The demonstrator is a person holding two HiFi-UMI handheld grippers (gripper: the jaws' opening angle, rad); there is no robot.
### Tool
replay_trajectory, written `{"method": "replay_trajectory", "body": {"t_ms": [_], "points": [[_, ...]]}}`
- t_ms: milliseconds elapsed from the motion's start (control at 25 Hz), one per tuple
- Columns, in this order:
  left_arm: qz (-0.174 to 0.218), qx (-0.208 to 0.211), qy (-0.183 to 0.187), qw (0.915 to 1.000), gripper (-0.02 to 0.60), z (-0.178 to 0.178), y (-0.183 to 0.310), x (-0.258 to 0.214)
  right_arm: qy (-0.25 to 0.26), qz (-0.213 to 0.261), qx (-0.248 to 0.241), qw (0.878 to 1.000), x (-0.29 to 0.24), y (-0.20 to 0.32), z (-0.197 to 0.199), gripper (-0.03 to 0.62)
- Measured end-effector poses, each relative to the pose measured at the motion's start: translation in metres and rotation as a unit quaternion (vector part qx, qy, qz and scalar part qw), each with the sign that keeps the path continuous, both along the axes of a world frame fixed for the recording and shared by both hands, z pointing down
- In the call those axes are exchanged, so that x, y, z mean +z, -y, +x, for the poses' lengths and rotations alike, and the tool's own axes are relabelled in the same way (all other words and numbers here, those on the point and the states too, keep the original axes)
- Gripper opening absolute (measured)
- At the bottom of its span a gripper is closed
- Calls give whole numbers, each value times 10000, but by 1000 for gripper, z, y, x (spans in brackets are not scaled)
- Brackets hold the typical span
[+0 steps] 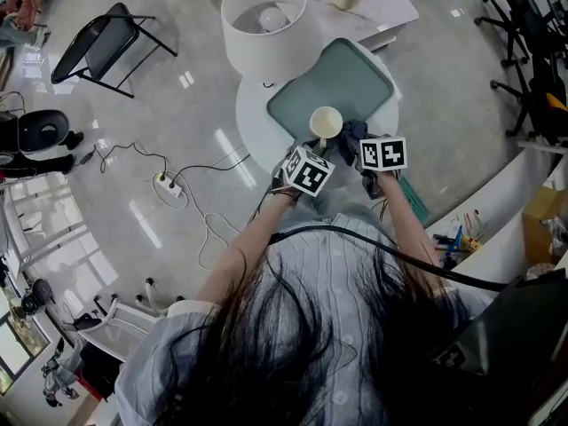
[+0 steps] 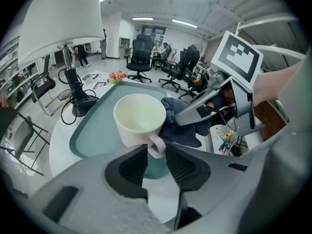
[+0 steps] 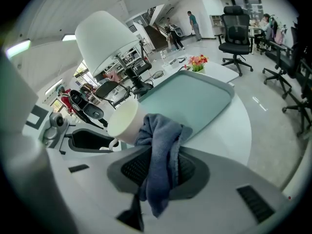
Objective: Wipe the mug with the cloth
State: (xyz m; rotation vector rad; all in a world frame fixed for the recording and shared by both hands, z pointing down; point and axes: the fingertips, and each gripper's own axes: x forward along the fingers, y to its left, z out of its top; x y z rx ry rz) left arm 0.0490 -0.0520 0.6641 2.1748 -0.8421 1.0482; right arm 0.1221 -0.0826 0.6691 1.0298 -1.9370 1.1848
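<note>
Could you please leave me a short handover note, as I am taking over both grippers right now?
Left gripper: shut on the cream mug by its handle, over the green tray.
Right gripper: shut on the blue-grey cloth, which is bunched against the mug's side.
Done: mug and cloth are both gripped, and the cloth touches the mug.
Left: wipe round the mug; how much is already wiped cannot be told.

Lying open over the far half of the tray [image 1: 355, 74] and along the right side of the table [image 3: 234, 130]. Being barred at far left by the lamp shade [image 1: 264, 14], and at the tray's near edge by mug [image 1: 326, 122] and cloth [image 3: 158, 145], touching each other.
</note>
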Motion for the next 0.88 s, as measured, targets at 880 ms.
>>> {"method": "replay_trajectory", "body": {"t_ms": [880], "points": [[-206, 940, 76, 9953, 127, -50, 3, 0, -222, 291, -787, 9962, -7, 11, -15, 94]]}}
